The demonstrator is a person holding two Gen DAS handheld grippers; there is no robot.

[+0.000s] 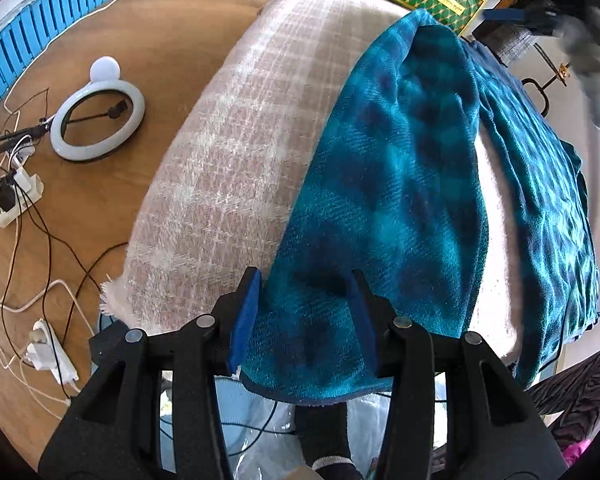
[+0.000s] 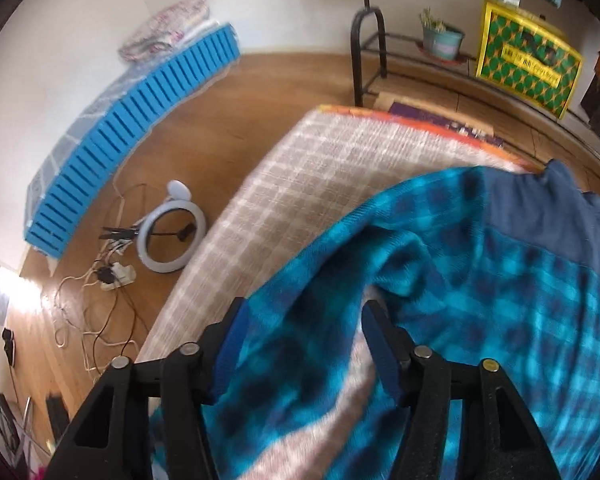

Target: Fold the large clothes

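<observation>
A teal and navy plaid fleece garment (image 1: pixel 400 168) lies spread on a table under a beige checked cover (image 1: pixel 236 160), with its near edge hanging over the table's front. My left gripper (image 1: pixel 304 320) points steeply down at that near edge. A fold of the fleece fills the gap between its blue pads (image 1: pixel 246 320), and they press on it. In the blurred right wrist view the same garment (image 2: pixel 480 280) shows a plain navy panel (image 2: pixel 540 216). My right gripper (image 2: pixel 306 348) straddles a raised fold, and beige cover shows beside its right pad (image 2: pixel 380 352).
On the wooden floor to the left lie a white ring light (image 1: pixel 98 120), power strips and tangled cables (image 1: pixel 16 196). A blue slatted panel (image 2: pixel 140 128) lines the wall. A black metal rack, a potted plant and a yellow-green box (image 2: pixel 528 60) stand behind the table. A person's socked foot (image 1: pixel 328 432) stands below the table edge.
</observation>
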